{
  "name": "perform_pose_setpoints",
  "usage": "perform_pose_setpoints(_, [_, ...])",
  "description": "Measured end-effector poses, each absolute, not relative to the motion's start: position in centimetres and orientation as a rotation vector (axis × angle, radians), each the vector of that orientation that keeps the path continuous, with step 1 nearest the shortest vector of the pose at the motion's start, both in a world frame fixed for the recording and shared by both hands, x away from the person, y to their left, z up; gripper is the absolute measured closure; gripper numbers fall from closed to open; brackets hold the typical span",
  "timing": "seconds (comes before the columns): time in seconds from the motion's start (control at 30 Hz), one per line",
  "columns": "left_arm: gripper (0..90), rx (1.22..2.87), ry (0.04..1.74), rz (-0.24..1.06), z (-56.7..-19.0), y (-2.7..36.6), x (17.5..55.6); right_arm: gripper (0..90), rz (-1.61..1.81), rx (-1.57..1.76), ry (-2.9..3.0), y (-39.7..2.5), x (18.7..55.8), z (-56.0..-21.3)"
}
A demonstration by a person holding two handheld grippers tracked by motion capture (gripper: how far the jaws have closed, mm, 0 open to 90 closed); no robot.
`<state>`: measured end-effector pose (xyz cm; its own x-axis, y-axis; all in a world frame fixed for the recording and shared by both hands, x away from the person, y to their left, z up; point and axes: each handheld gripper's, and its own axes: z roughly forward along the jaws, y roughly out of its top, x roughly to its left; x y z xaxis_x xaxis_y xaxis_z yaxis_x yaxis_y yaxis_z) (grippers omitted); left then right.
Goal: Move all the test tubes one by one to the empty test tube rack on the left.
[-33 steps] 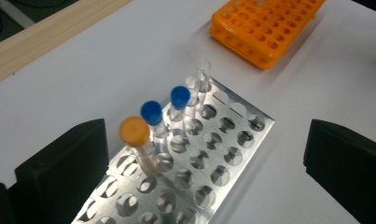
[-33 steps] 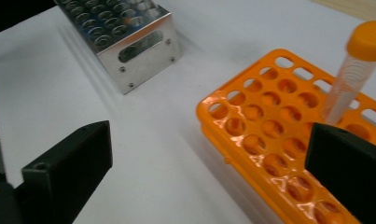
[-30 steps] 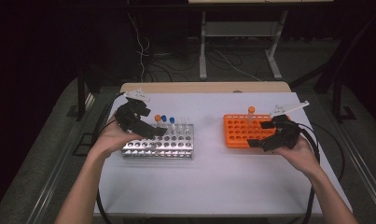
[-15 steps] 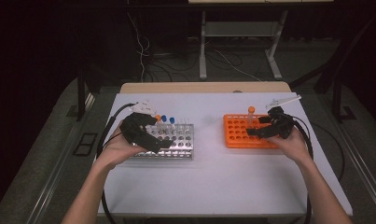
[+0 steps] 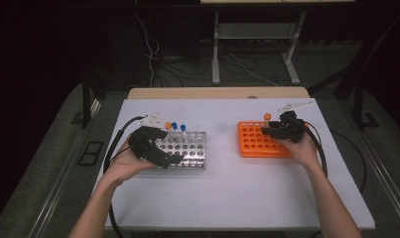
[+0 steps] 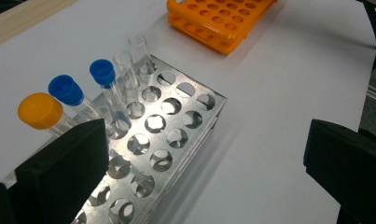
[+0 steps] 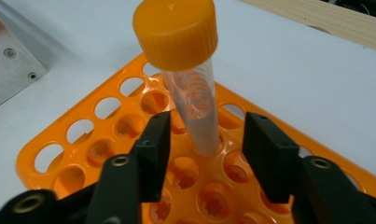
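Note:
A metal rack (image 5: 187, 149) (image 6: 176, 116) holds an orange-capped tube (image 6: 40, 110), two blue-capped tubes (image 6: 66, 89) (image 6: 102, 72) and two uncapped clear tubes (image 6: 125, 65) along its back row. My left gripper (image 5: 168, 157) (image 6: 204, 177) hovers over the rack's front left part, jaws wide open with nothing between them. To the right lies an orange rack (image 5: 257, 144) (image 7: 83, 140). One orange-capped tube (image 5: 267, 118) (image 7: 190, 84) stands in its back row. My right gripper (image 5: 270, 130) (image 7: 211, 154) is open around that tube's lower part, a gap on each side.
The white table (image 5: 237, 198) has a wooden strip (image 5: 217, 92) along its far edge. Cables (image 5: 113, 163) trail from both grippers. The orange rack (image 6: 223, 18) lies beyond the metal one in the left gripper view. A grey metal piece with screws (image 7: 13, 46) sits left of the orange rack.
My left gripper came nearer the person, over the metal rack's front left. My right gripper moved away and left until its jaws straddle the orange-capped tube.

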<state>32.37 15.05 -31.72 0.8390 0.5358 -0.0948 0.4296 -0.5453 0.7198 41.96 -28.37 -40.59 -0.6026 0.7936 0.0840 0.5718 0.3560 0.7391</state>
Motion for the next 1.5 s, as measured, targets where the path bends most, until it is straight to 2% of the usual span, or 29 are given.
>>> perform_pose_setpoints(0.17, [0.0,2.226,0.700,0.171,-31.8,15.1,32.3,72.8,1.061,1.199,2.325,-27.9,42.1,-40.8])
perform_pose_setpoints(0.2, [0.0,2.228,0.699,0.171,-31.8,15.1,32.3,73.2,1.047,1.185,2.318,-27.8,42.1,-40.8])
perform_pose_setpoints(0.67, [0.0,2.237,0.671,0.176,-31.3,14.3,32.2,73.9,1.103,1.090,2.302,-27.2,39.2,-36.2])
perform_pose_setpoints(0.97, [0.0,2.251,0.610,0.182,-30.3,12.8,31.9,73.9,1.179,0.957,2.434,-24.8,35.7,-33.2])
perform_pose_setpoints(1.2, [0.0,2.269,0.555,0.179,-29.5,11.6,31.6,73.9,1.202,0.865,2.540,-22.7,33.6,-32.5])
perform_pose_setpoints(1.5, [0.2,2.291,0.493,0.162,-28.8,10.2,31.1,73.9,1.195,0.790,2.659,-20.4,32.1,-33.2])
